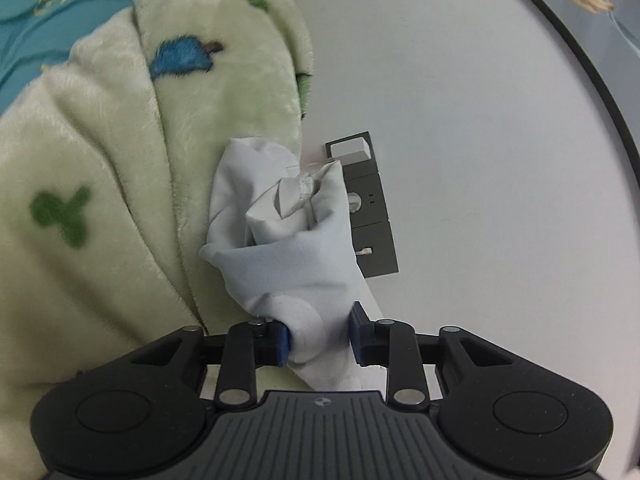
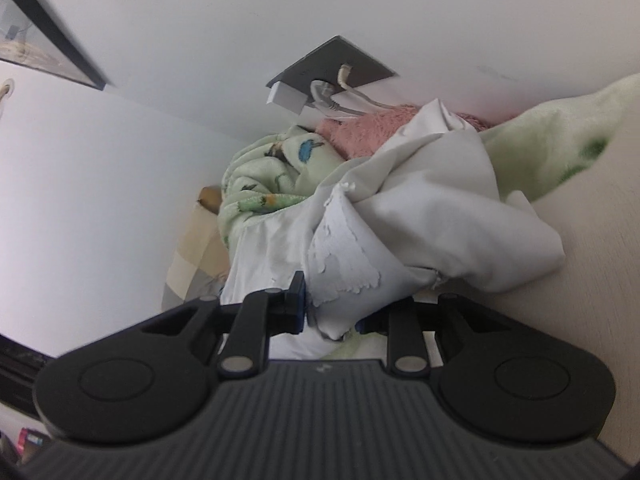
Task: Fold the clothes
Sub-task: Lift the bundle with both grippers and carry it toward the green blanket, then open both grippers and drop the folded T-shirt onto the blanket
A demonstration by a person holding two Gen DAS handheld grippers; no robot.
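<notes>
Your left gripper [image 1: 320, 334] and right gripper [image 2: 330, 306] each pinch a bunch of the crumpled white cloth garment [image 2: 432, 208], which lies lengthwise away from you against the pale green fleece blanket [image 1: 100, 152], near the grey wall socket [image 1: 372, 216].

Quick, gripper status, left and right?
Left gripper: closed on the white garment.
Right gripper: closed on the white garment.
</notes>
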